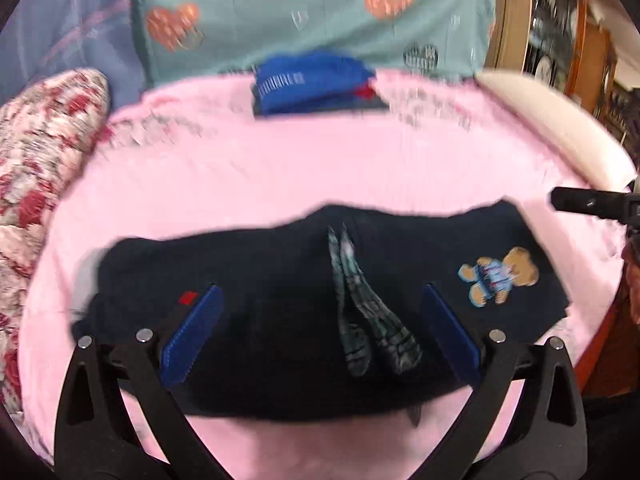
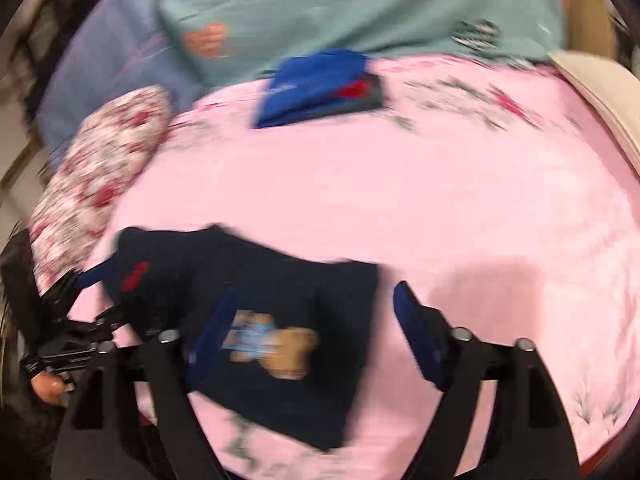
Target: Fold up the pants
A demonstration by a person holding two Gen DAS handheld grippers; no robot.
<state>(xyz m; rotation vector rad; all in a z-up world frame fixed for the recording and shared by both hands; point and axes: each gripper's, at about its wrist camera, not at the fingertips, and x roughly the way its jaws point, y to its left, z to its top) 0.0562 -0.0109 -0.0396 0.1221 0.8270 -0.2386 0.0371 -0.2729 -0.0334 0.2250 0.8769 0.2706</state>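
Both grippers gape empty over dark pants [image 1: 280, 320]; only left view shows drawstrings [image 1: 360, 312].

The pants [image 1: 280, 320] are dark navy, with a tan teddy bear [image 1: 500, 276] in light blue, a small red patch [image 1: 188, 298] and a grey-green plaid drawstring [image 1: 360, 312]. The bedsheet [image 1: 320, 176] is pink. A bright blue folded garment [image 1: 312, 84] lies at its far edge. The cushion [image 1: 44, 168] is red-and-white floral.

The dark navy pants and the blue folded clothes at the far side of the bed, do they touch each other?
Apart. The left wrist view shows bare pink sheet between the dark navy pants and the blue folded clothes. The right wrist view shows the same gap.
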